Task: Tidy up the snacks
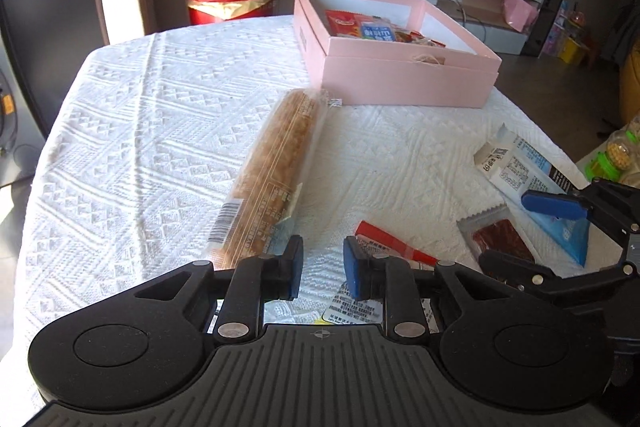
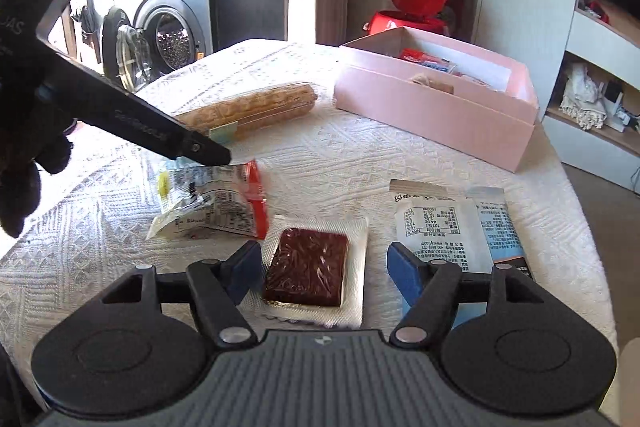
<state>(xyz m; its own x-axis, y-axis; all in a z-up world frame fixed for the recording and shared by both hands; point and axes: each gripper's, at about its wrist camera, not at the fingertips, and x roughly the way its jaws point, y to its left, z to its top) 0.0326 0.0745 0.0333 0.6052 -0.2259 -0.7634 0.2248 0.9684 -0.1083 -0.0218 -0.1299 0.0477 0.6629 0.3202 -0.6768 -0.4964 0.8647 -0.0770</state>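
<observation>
Both tongs gape empty: the right gripper (image 2: 324, 277) straddles the dark dried-meat packet (image 2: 310, 267), seemingly lining up to pinch it, the left gripper (image 1: 322, 269) hovers over a red-edged packet (image 1: 394, 247), with the pink box (image 1: 400, 75) waiting well beyond.

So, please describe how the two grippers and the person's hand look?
Both grippers, left gripper and right gripper, are black plastic with ribbed grey bodies, round side discs, silver rivets and blue pads on the fingers. Faint lettering marks one arm. The hand wears a black glove. No cables are visible.
</observation>
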